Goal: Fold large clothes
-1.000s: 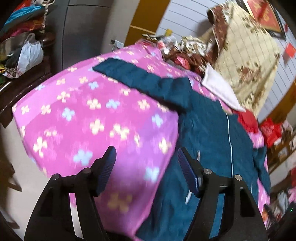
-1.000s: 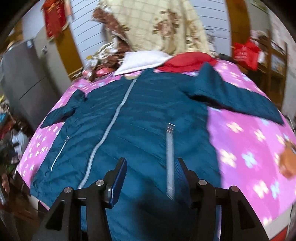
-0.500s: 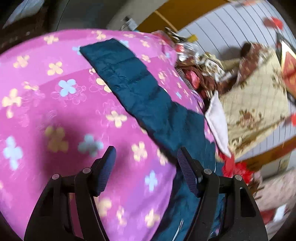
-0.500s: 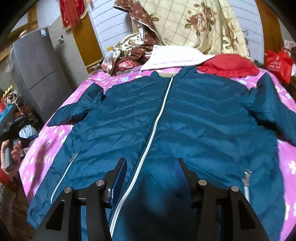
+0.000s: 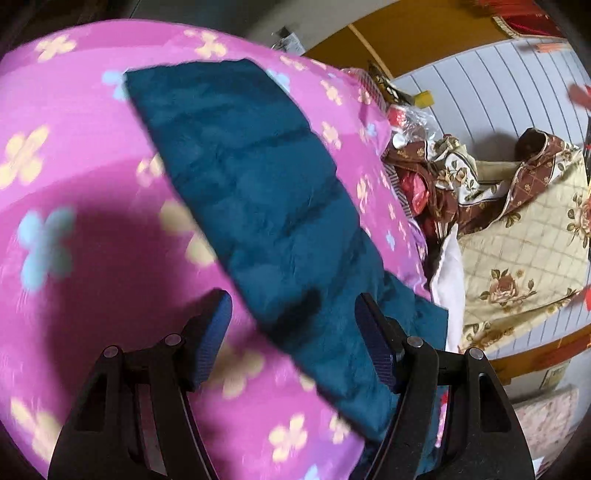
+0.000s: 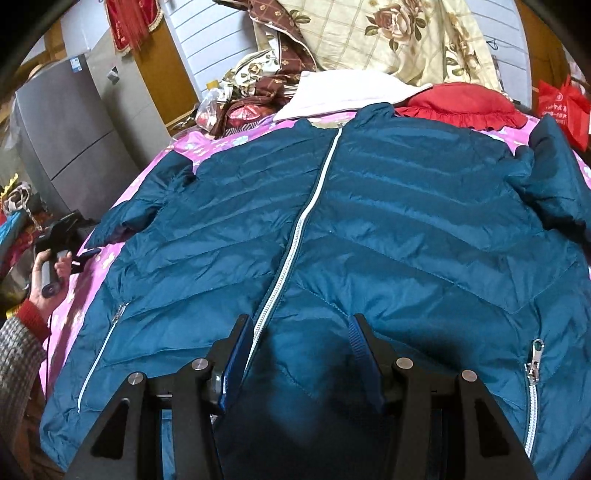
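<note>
At nine o'clock of the right wrist view, the person's left hand (image 6: 46, 275), in a red cuff and grey knit sleeve, grips the handle of the left claw at the bed's edge. A grey refrigerator (image 6: 70, 125) stands at ten o'clock. A teal quilted puffer jacket (image 6: 369, 236) fills the centre, lying flat and front-up on the pink floral bedspread (image 6: 110, 258), its white zipper (image 6: 299, 236) closed and running from twelve o'clock at the collar toward six o'clock. Beyond the collar lie a white pillow (image 6: 343, 94) and, at one o'clock, a red ruffled cushion (image 6: 465, 103), with a cream rose-print quilt (image 6: 388, 33) heaped behind. The right claw (image 6: 301, 339) at six o'clock hovers wide apart over the lower front, holding nothing. In the left wrist view, the jacket's sleeve (image 5: 266, 206) stretches from eleven o'clock to five o'clock across the bedspread (image 5: 81, 236), and the left claw (image 5: 293, 317) at six o'clock is wide, straddling the sleeve without gripping it.
</note>
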Demonstrator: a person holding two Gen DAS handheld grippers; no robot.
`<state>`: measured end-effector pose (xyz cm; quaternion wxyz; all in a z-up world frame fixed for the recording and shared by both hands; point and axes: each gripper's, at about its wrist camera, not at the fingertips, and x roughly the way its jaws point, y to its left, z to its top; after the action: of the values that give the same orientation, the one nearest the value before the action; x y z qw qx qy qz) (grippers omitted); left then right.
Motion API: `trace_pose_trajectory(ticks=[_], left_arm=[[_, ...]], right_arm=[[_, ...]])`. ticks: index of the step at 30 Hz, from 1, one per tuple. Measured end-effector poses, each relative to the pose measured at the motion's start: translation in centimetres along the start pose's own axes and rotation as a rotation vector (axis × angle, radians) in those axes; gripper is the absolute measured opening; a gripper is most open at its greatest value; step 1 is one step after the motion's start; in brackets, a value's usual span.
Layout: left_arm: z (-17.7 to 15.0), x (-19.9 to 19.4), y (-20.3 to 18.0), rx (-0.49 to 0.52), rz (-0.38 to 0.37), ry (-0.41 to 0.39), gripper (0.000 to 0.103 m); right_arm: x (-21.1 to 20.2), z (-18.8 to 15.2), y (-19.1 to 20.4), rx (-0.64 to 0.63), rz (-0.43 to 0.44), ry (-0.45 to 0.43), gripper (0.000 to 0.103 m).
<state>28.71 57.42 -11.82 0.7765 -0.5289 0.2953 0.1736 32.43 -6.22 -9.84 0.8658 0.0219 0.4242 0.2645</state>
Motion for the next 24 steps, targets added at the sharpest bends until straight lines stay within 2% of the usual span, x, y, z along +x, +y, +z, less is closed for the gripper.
trace_pose_trajectory(ticks=[3,6,8,9,10,11,13,15,18,20,22,24], left_arm=[[1.2,1.1,-0.4,0.013,0.008,-0.003,0.070],[2.1,1.9,-1.0,0.023,0.005,-0.013,0.077],[2.4,2.4,-1.9,0.054,0.059,-0.014,0.077],[2.4,2.6,-2.4,0.075,0.095,-0.011,0.068],[2.2,3.0,-2.9,0.101,0.133,0.006,0.033],[2.1,3.5,-3.5,0.131,0.164,0.039,0.017],[1.6,3.3,-4.5,0.157,0.169,0.037,0.012],[0.5,2.0,-7.1,0.221,0.150,0.006,0.011],[-2.1,0.3,-12.5,0.341,0.079,0.006,0.010],[-4.8,-0.5,-16.7,0.447,0.039,0.016,0.010],[-9.3,-1.0,-21.3,0.572,-0.025,0.046,0.010],[-13.1,-0.5,-24.1,0.643,-0.076,0.089,0.010]], right_arm=[[0.5,-0.2,-0.2,0.003,0.003,0.002,0.052],[0.9,-0.4,-0.4,0.012,0.009,0.006,0.052],[1.0,-0.5,-0.7,0.026,0.020,0.006,0.052],[1.0,-0.5,-0.8,0.029,0.024,0.007,0.052],[1.1,-0.5,-0.8,0.031,0.027,0.007,0.052],[1.1,-0.6,-0.9,0.033,0.030,0.008,0.052],[1.1,-0.5,-0.9,0.037,0.035,0.008,0.053],[1.2,-0.5,-0.9,0.038,0.039,0.010,0.053],[1.2,-0.5,-0.9,0.039,0.045,0.009,0.054],[1.1,-0.5,-1.1,0.051,0.055,0.006,0.054],[1.0,-0.5,-1.5,0.071,0.074,0.000,0.054],[0.8,-0.5,-1.9,0.101,0.095,-0.008,0.054]])
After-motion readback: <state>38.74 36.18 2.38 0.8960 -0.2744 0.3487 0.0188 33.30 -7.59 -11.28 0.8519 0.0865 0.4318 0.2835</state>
